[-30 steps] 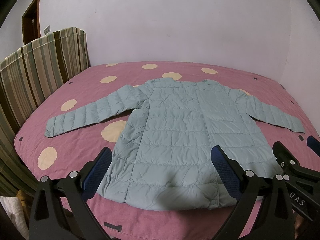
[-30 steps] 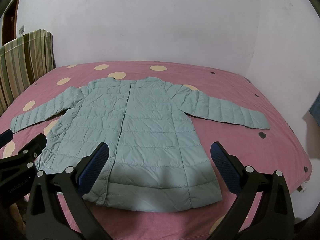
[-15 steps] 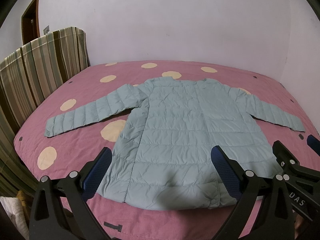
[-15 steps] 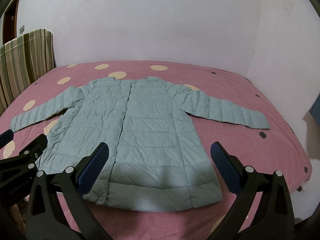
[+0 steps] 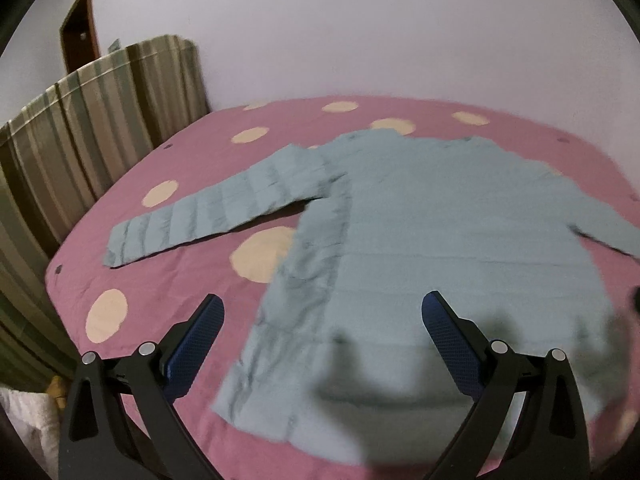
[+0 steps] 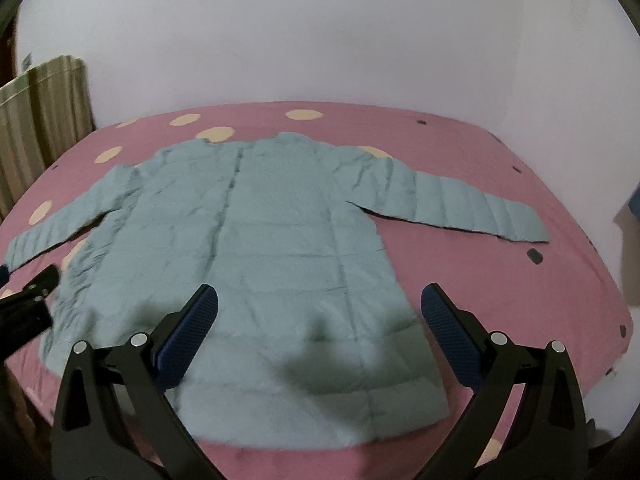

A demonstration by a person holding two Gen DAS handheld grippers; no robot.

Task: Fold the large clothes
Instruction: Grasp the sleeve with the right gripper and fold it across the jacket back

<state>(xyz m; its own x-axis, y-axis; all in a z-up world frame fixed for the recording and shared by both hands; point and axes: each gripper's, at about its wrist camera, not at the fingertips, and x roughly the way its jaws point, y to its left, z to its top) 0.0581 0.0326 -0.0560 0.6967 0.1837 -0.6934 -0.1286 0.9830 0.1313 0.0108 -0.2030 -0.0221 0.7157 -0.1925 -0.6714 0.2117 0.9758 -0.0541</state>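
While both views are blurred, a pale blue jacket [image 5: 420, 248] lies flat on a pink spotted bed [image 5: 168, 280], sleeves spread to either side and hem toward the cameras. Above the hem's left part, the left gripper [image 5: 322, 312] hangs with jaws spread wide, holding nothing. Over the hem's right part, the right gripper [image 6: 318, 304] is likewise spread and empty. A striped headboard [image 5: 92, 128] stands at the bed's left edge, against a white wall [image 6: 320, 32].
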